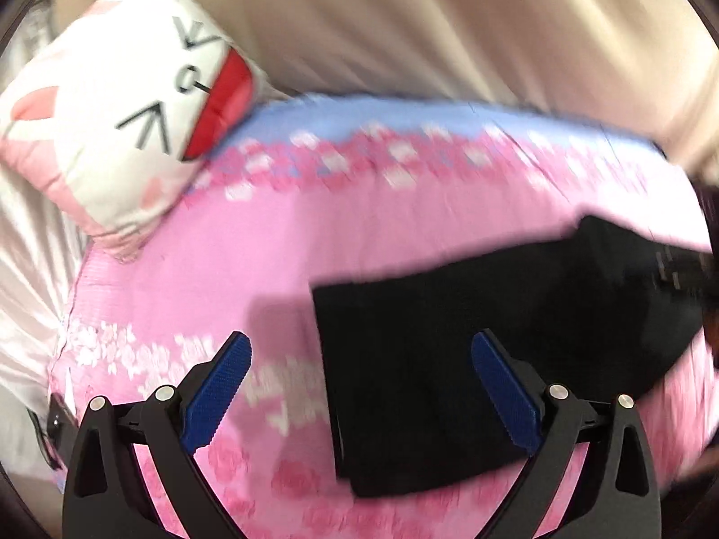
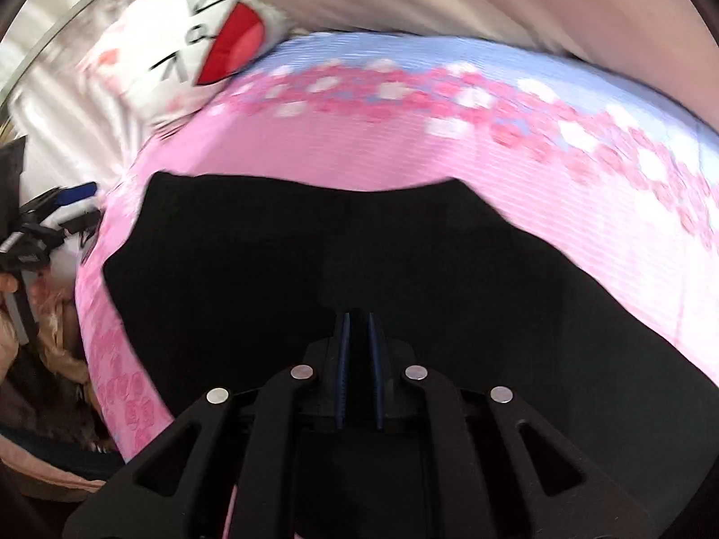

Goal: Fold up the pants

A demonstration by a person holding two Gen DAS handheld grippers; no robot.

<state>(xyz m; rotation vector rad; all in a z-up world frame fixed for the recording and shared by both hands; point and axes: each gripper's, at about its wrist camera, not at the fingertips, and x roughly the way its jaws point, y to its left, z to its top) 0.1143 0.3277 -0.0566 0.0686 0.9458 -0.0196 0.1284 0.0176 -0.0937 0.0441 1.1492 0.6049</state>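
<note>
Through my left wrist camera I see my left gripper (image 1: pixel 361 350) with its two blue-padded fingers (image 1: pixel 215 393) spread wide apart, holding nothing. It hovers over a pink bedspread (image 1: pixel 233 242) printed with darker pink and white flowers and edged with a light blue band along the far side. The black pants (image 1: pixel 472 359) lie flat on this bedspread, folded into a long dark shape that runs from between my fingers toward the right edge of the view. The near short end of the pants sits just beside my right-hand finger pad, and the left pad is over bare bedspread.

At the far left corner of the bed rests a white and pink cat-face pillow (image 1: pixel 121 112), with black whisker lines, a small round nose and a wide red mouth. Behind the bed hangs a cream curtain (image 1: pixel 427 27). I can read no brand, label or lettering anywhere; the frames are blurred.

Through my right wrist camera, my right gripper (image 2: pixel 358 350) has its blue pads nearly pressed together, clamped on a fold of the black pants (image 2: pixel 314 247), which fill the lower half of the view. The pink bedspread (image 2: pixel 359 152) curves beyond them, and the cat-face pillow (image 2: pixel 188 40) sits at the upper left. At the far left edge, part of my left gripper (image 2: pixel 54 215) shows, blurred.
</note>
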